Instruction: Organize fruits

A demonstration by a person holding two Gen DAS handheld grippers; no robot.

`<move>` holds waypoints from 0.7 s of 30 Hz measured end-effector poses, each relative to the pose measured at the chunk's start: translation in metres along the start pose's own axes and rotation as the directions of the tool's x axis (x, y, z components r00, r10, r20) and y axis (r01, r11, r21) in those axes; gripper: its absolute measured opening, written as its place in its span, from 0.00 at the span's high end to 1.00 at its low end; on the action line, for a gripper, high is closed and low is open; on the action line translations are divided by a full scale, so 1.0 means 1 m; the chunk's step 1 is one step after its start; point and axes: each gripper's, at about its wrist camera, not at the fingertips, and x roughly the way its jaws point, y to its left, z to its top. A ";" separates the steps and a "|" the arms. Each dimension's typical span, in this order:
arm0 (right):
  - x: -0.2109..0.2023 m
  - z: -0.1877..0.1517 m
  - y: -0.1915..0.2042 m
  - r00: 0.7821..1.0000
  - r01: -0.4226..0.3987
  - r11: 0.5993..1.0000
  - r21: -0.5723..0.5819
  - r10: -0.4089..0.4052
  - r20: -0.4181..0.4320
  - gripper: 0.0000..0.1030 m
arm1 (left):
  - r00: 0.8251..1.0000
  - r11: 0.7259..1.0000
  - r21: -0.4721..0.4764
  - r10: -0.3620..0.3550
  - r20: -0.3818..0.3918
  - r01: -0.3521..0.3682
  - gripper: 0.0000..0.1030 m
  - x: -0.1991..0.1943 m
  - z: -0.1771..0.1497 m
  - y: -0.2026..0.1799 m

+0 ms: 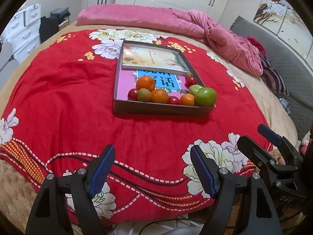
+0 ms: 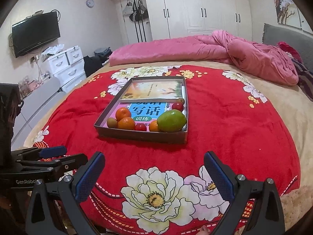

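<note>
All the fruit sits in the shallow grey tray (image 1: 164,109) on the bed's red floral blanket (image 1: 68,90), crowded along the tray's near wall on top of a pink-and-blue workbook (image 2: 144,110). You have three oranges (image 1: 145,83), a brown kiwi (image 1: 144,95), several small red tomatoes (image 1: 132,94) and a large green mango (image 2: 171,121) at the near right corner, with another green fruit behind it in the left view. A second book (image 1: 152,57) fills the far half of the tray.

Your left gripper (image 1: 152,170) and right gripper (image 2: 154,176) both hang short of the tray, fingers spread wide and holding nothing.

This fits either a mixed pile waiting to be sorted or fruit already gathered into the tray, so judge that before you commit. If you pick anything, take pieces from the edge of the cluster, since the round ones touch and will roll when a neighbour lifts. Come in from above so the near wall doesn't catch your fingers. Close gently on the tomatoes; they look soft. The mango is wide, so take it across its narrow side. The bed gives underfoot, so avoid pressing down on the tray.
</note>
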 end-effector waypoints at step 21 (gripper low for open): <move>0.002 0.000 -0.003 1.000 0.005 1.000 0.004 -0.005 0.000 0.01 | 1.000 1.000 0.015 0.020 0.020 -0.020 0.23 -0.005 0.002 -0.001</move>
